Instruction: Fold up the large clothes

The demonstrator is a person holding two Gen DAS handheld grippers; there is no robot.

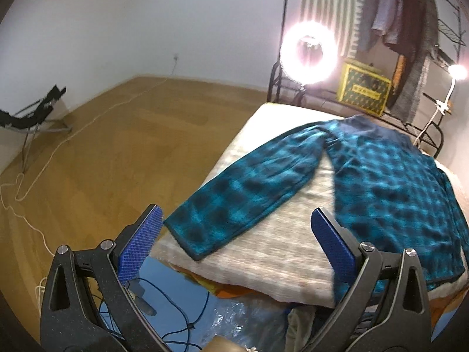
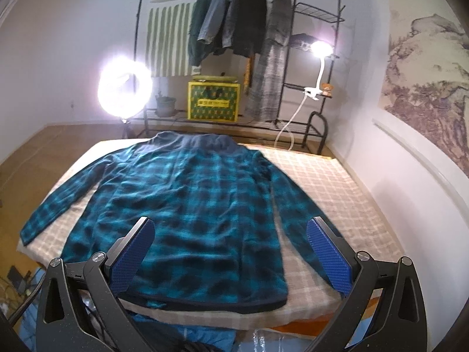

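A teal and black plaid shirt [image 2: 193, 205] lies flat on a checked beige mattress [image 2: 331, 187], collar at the far end, both sleeves spread outward. In the left wrist view the shirt [image 1: 381, 182] fills the right side and its left sleeve [image 1: 243, 199] runs down to a cuff near the mattress's front left corner. My left gripper [image 1: 236, 224] hovers open above that cuff, nothing between its blue pads. My right gripper [image 2: 231, 234] is open too, held over the shirt's lower hem, with the right sleeve [image 2: 296, 214] by its right finger.
A clothes rack [image 2: 240, 17] with hanging garments, a yellow box [image 2: 214, 99], a ring light [image 2: 126, 88] and a clip lamp [image 2: 321, 48] stand behind the mattress. Wooden floor [image 1: 102, 158] with a white cord spreads to the left. Blue cables and plastic lie below the front edge.
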